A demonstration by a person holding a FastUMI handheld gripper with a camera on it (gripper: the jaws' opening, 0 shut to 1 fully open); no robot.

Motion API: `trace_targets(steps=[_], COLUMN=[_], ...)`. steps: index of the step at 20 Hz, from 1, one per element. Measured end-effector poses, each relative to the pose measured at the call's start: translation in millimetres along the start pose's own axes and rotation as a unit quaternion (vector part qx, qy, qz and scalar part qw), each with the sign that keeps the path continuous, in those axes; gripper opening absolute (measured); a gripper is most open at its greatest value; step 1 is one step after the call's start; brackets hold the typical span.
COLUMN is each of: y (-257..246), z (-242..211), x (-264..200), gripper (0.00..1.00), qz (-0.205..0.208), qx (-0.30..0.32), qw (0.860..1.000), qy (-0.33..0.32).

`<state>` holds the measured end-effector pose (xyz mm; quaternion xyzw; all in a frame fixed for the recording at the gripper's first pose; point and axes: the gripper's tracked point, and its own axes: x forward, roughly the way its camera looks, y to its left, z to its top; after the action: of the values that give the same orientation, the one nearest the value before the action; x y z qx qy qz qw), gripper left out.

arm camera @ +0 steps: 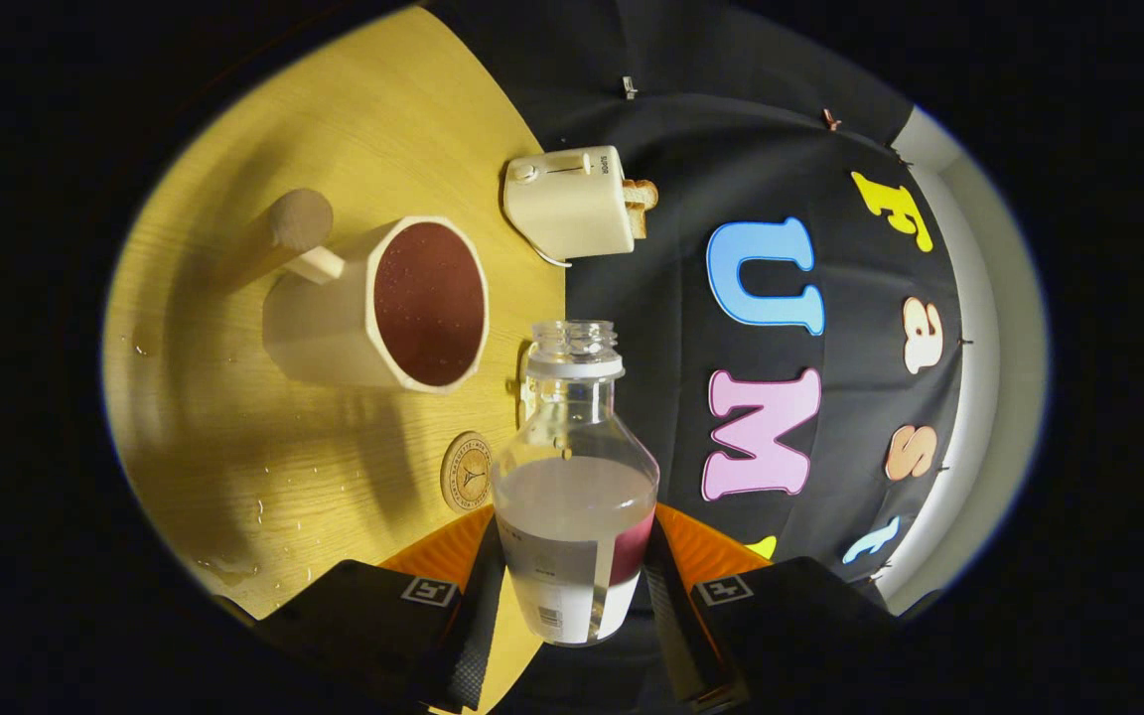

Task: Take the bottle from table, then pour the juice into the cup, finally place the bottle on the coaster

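Table (264, 477): wooden top, seen turned on its side in our tilted view; we note droplets and a small wet patch on it near the fingers.

Cup (383, 303): pale, faceted, with a peg-like handle, standing on the table well beyond the fingers. It holds dark red juice up near its rim, so we judge the pouring largely or wholly done.

Toaster (572, 204): cream, with a slice of bread showing at its slot, on the table beyond the cup. No part of the task.

Bottle (574, 477): clear glass, uncapped, labelled low on its body. It sits between our fingers, its open mouth pointing away along them, off the table and apart from the cup. Only a little red liquid remains low in it, which we read as the leftover after pouring.

Gripper (572, 586): we find it clenched on the bottle, one finger pressed to each side of the body.

Coaster (466, 471): small round wooden disc, lying on the table just beside the bottle's shoulder, between cup and fingers, with nothing on it.

Outstanding, in our judgement: setting the bottle on the coaster, then letting go.
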<state>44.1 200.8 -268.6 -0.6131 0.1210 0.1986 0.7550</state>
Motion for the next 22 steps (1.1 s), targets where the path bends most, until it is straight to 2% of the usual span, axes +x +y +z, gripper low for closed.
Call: trace_targets(steps=[16,22], y=[4.3,7.7], z=[3.8,2.3], x=[13.0,16.8], gripper=[0.71,0.71], qz=[0.000,0.006], qx=[-0.099,-0.118], qw=[0.995,0.993], qy=[-0.007,-0.011])
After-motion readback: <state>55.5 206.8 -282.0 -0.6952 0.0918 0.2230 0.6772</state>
